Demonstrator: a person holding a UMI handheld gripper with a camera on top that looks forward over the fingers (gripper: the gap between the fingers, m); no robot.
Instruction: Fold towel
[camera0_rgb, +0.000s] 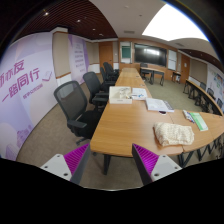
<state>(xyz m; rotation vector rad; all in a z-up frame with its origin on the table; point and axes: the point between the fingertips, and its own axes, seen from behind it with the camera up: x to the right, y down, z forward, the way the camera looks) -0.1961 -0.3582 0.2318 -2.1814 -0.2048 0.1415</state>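
Right, nearest to us, the gripper (110, 160) hangs in the air short of the table with its two fingers spread wide, magenta pads (75, 158) facing each other across an empty gap, nothing held.

Just beyond the fingertips runs the near edge of the long light-brown wooden table (120, 125), and that edge sits between the claw and the work. Now the key relation: the crumpled cream-coloured towel (173, 134) lies ahead and off to the right of the fingers, on the table's near right part, close to the near edge and well apart from the claw. It looks bunched, not flat, and its longer run seems to go roughly across the view, though I can't say that firmly. So the coming move, as I judge it, needs a reach forward and rightward, over the edge.

Room to work looks fair: bare wood opens to the towel's left. Just behind the towel lies a greenish flat item (197, 121), so I'd watch that side. Left of the table stands a black office chair (74, 103), and farther down the table, white papers (122, 95).
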